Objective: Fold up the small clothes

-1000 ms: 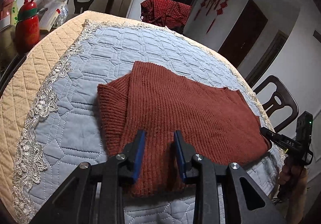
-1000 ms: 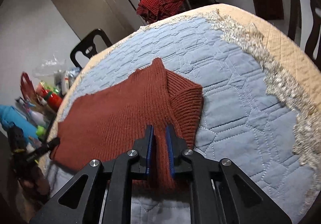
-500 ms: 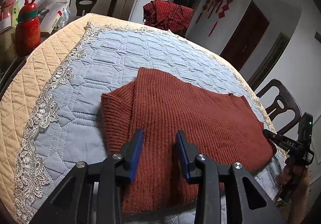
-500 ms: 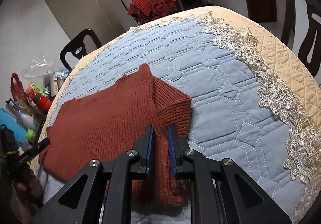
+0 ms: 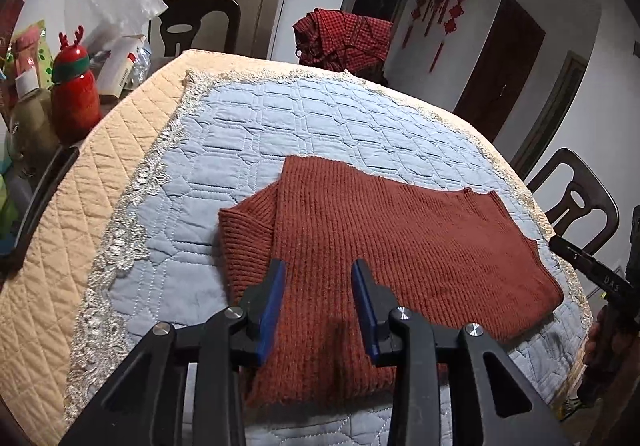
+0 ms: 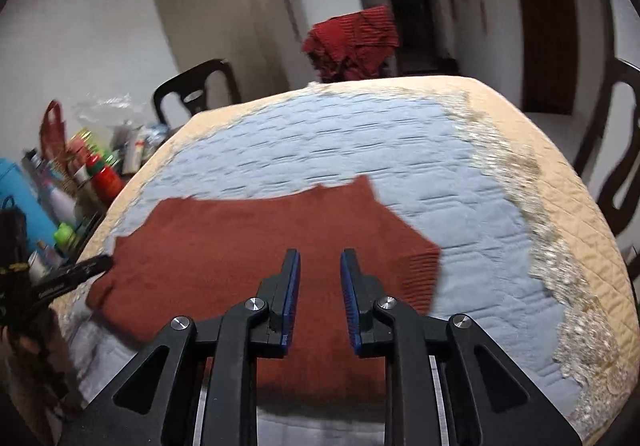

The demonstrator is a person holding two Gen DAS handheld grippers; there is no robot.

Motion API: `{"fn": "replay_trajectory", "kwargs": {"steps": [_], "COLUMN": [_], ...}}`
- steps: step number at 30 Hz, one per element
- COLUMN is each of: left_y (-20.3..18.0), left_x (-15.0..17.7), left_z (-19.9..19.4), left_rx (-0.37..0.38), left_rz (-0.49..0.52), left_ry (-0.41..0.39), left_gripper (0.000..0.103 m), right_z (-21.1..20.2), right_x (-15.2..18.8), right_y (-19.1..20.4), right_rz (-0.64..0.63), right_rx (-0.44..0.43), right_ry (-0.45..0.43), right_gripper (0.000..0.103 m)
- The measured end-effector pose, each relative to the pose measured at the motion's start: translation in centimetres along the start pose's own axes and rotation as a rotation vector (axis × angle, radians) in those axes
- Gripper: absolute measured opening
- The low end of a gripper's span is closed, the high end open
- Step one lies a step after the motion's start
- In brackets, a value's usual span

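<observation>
Sweater: a rust-red ribbed knit sweater (image 5: 400,246) lies folded flat on the blue quilted table cover (image 5: 280,134), near the front edge of the tabletop.
Left gripper (image 5: 318,286): spread, above the sweater's left part, nothing between its blue pads.
Right gripper (image 6: 319,286): jaws opening, above the sweater's right part, no cloth pinched.
Folded sleeve: its ribbed cuff (image 6: 420,274) lies just right of the right gripper.
Hard to make out: the right wrist view is motion-blurred; the clutter (image 6: 80,182) past the left edge is indistinct.
Beyond the far edge: a red checked cloth (image 5: 344,38), its support hidden.
</observation>
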State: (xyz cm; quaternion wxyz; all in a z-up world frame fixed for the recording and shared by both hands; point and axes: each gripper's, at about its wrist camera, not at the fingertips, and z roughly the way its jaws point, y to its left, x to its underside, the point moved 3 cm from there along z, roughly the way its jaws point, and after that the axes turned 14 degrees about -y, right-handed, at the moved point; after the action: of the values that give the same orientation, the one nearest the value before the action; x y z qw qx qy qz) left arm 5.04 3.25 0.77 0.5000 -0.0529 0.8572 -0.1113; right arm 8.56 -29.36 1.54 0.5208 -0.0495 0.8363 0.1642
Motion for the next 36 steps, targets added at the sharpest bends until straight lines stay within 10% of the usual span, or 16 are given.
{"fn": "replay_trajectory", "kwargs": {"steps": [15,36], "left_y": [2.5,4.6], "left_x": [0.8,1.0], "left_z": [-0.1,2.5], "left_rx": [-0.075,0.022], "left_rz": [-0.033,-0.17], "left_ry": [0.012,0.077], "left_gripper": [0.048,0.052], "right_z": [3.3,7.9], "right_x": [2.3,3.2], "right_y": [6.7,9.8], "right_rz": [-0.15,-0.256], "right_rx": [-0.105,-0.086], "right_ry": [0.071,0.165], "right_gripper": [0.021,0.015]}}
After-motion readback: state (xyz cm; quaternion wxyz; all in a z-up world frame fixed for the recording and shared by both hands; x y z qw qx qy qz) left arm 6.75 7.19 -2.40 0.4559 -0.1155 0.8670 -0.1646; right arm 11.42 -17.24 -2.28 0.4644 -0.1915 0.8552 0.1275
